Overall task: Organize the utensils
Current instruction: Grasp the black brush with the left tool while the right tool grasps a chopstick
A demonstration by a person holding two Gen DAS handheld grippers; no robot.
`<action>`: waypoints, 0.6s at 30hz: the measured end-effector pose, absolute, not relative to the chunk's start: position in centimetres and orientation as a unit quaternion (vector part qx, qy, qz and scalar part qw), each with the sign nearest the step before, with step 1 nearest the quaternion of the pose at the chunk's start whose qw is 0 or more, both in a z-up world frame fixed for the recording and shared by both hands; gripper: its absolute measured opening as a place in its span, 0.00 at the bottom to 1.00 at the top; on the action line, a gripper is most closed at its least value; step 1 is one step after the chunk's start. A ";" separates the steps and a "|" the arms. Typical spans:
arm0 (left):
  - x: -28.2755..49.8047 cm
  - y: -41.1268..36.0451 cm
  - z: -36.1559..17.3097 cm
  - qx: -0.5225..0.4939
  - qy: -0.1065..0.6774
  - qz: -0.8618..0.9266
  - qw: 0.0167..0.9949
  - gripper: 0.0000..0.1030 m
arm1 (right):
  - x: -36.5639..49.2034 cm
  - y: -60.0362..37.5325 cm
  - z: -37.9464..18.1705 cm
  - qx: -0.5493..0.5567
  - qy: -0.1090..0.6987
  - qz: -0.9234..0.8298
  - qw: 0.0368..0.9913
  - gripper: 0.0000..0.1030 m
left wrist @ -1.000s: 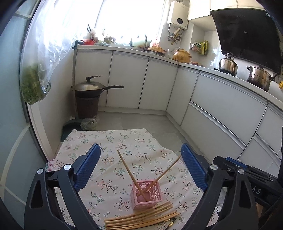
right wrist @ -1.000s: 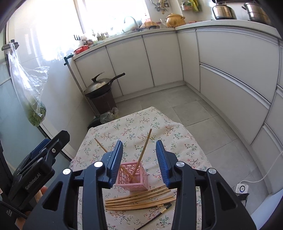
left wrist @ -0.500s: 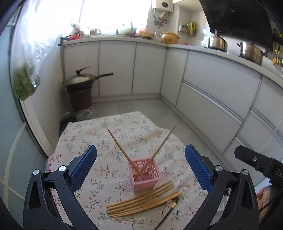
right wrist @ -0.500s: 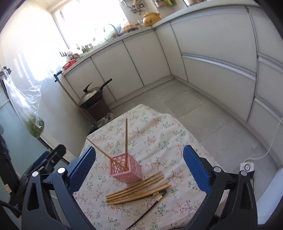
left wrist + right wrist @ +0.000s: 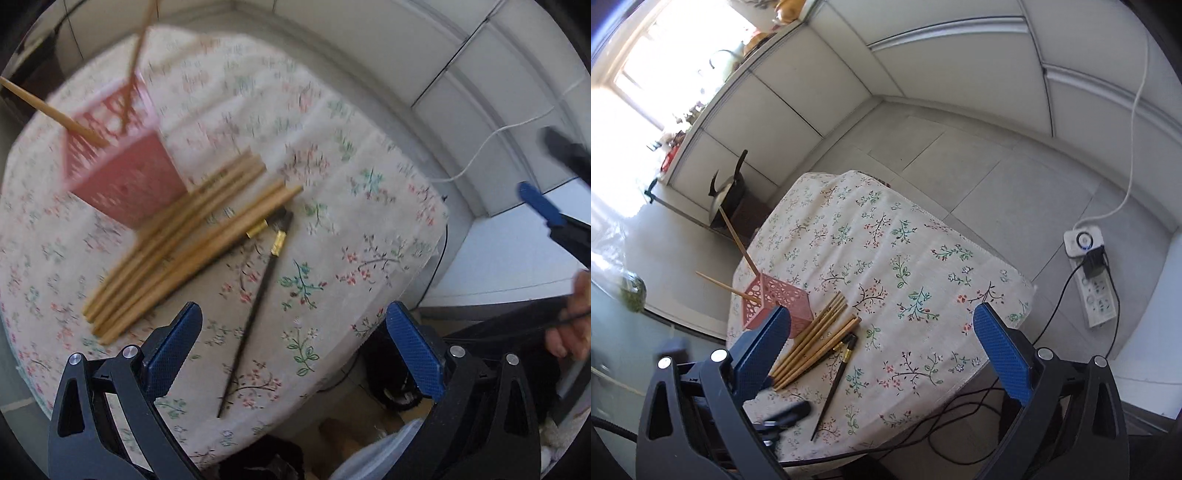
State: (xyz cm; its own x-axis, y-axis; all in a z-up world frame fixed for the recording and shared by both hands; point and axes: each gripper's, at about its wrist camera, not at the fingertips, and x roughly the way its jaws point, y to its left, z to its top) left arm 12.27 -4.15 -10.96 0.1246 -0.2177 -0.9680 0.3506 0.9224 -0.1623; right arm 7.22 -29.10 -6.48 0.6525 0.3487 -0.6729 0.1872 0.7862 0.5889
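A pink lattice holder stands on the flowered tablecloth with two wooden chopsticks leaning out of it. Several wooden chopsticks lie in a bundle beside it. A black chopstick with a gold band lies next to the bundle. My left gripper is open and empty, low over the black chopstick. My right gripper is open and empty above the table's near edge.
A wok on a dark stand sits on the floor beyond the table. A white power strip with cables lies on the floor to the right. White cabinets line the walls. A bag of greens hangs at left.
Both grippers have tilted down toward the table. The left one has dropped close over the loose chopsticks. The right one opened wide after the earliest frame and has stayed open.
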 end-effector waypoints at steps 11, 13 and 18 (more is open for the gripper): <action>17.0 -7.0 -16.0 0.037 0.697 -0.161 0.698 0.61 | 7.2 -31.5 -8.5 0.377 0.441 0.051 0.813 0.93; 17.3 -7.5 -16.5 0.053 0.697 -0.156 0.698 0.54 | 7.3 -31.4 -8.5 0.374 0.443 0.050 0.813 0.93; 17.9 -8.6 -16.4 0.103 0.676 -0.145 0.715 0.39 | 7.5 -31.1 -8.7 0.364 0.449 0.048 0.815 0.93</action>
State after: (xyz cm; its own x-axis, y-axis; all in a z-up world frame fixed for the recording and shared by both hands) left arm 17.90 -8.64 -16.39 0.0442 -0.0682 -0.9967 0.3477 0.9363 -0.0486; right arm 7.51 -31.08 -8.70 0.5919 0.4048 -0.6969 0.2488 0.7307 0.6357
